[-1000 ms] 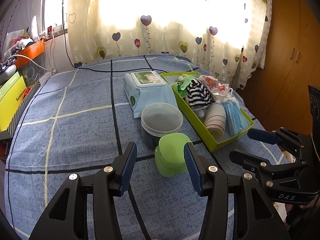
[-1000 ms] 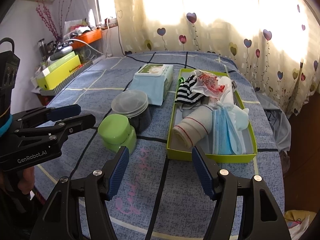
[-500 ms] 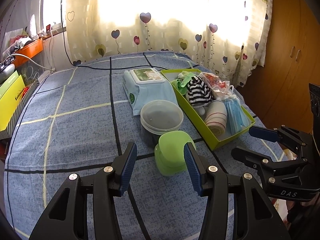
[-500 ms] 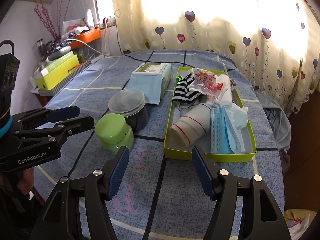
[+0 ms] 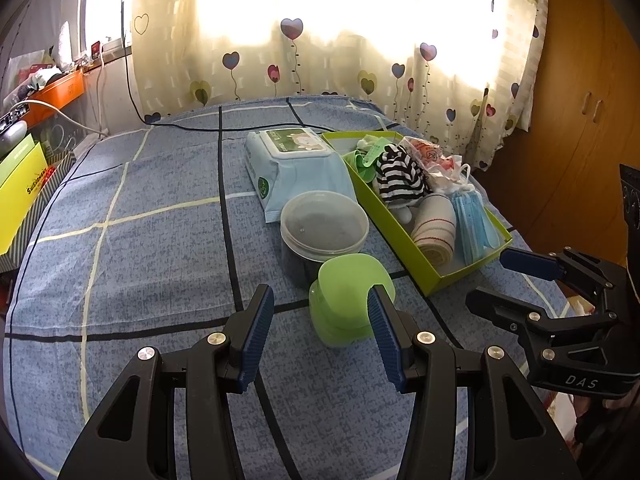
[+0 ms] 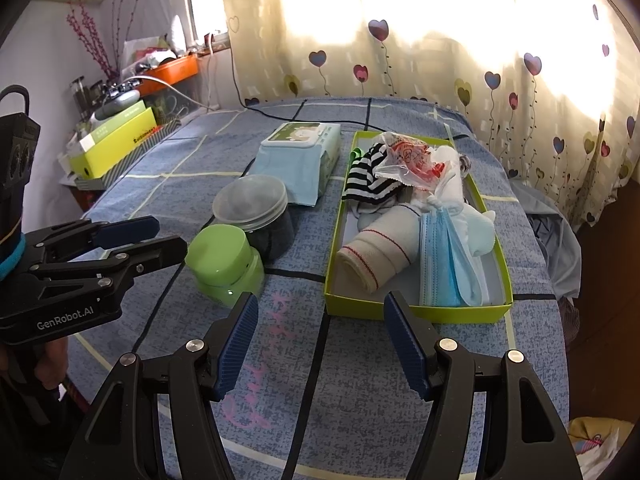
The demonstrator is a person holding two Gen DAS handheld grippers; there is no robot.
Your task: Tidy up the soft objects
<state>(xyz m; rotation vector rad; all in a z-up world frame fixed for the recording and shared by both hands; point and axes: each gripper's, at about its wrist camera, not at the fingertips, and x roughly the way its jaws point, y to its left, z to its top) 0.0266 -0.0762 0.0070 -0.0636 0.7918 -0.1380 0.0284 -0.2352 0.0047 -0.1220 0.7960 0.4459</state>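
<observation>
A lime green tray (image 6: 416, 312) (image 5: 436, 276) on the blue checked bedspread holds soft items. Among them are a striped sock (image 6: 370, 186), a rolled bandage (image 6: 374, 250), blue face masks (image 6: 444, 264) and a crinkled plastic bag (image 6: 408, 160). My right gripper (image 6: 320, 298) hovers open just before the tray's near end, nothing between its fingers. My left gripper (image 5: 320, 290) is open too, just short of a green lidded tub (image 5: 352, 292). In the right wrist view the left gripper (image 6: 170, 234) stands left of that green lidded tub (image 6: 224, 258).
A clear jar (image 5: 324, 228) of dark contents stands behind the tub, and a wet-wipes pack (image 5: 296, 164) lies beyond it. A black cable (image 5: 256, 128) crosses the far bed. Yellow boxes (image 6: 116, 140) sit on a side shelf at left; a wooden wardrobe (image 5: 580, 112) stands right.
</observation>
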